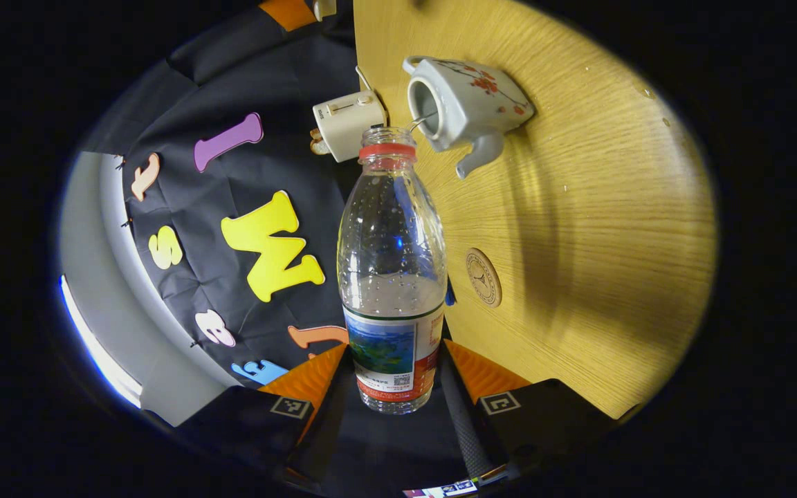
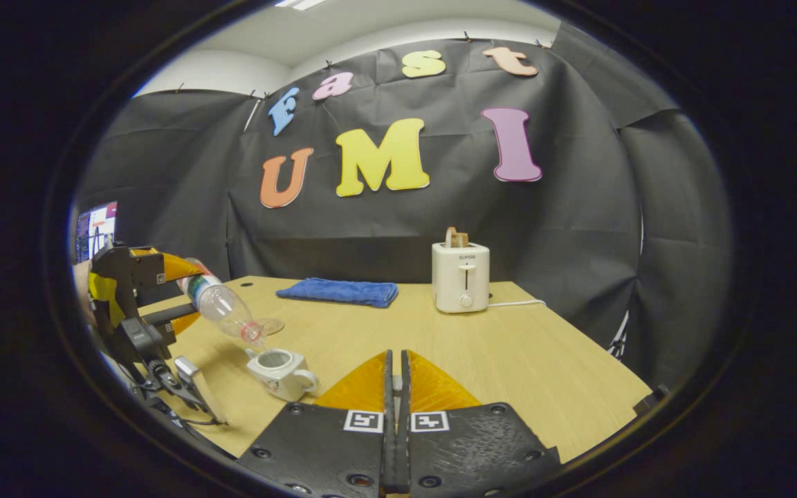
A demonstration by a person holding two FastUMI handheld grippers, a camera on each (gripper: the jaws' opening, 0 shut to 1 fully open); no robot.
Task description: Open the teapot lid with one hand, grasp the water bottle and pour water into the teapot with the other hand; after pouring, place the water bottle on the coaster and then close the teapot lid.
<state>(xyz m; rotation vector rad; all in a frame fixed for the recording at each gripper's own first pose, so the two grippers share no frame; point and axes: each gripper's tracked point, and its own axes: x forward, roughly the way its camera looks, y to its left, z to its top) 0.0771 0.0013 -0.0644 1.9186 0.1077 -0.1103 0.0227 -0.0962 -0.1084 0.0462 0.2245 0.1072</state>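
Left gripper (image 1: 393, 387) pinches water bottle (image 1: 391, 277) low on label, fingers pressing both sides. Bottle uncapped, tipped with mouth above teapot (image 1: 464, 104); thin stream runs from mouth into teapot's open top. Bottle roughly one-third full of clear water, droplets on inner wall. Teapot stands lidless on wooden table (image 1: 578, 228); fill level cannot be judged. Coaster (image 1: 483, 277) bare, near bottle, apart from teapot. Right gripper (image 2: 394, 408) fingers pressed together, whether holding anything unclear. Toaster (image 2: 461, 277) holds bread slice. Blue cloth (image 2: 338, 290) lies folded at table's back.

My clear water bottle (image 1: 391, 270) wears a red neck ring, the white teapot (image 1: 464, 104) red blossoms, near a blue towel (image 2: 338, 291) and white toaster (image 2: 461, 277).
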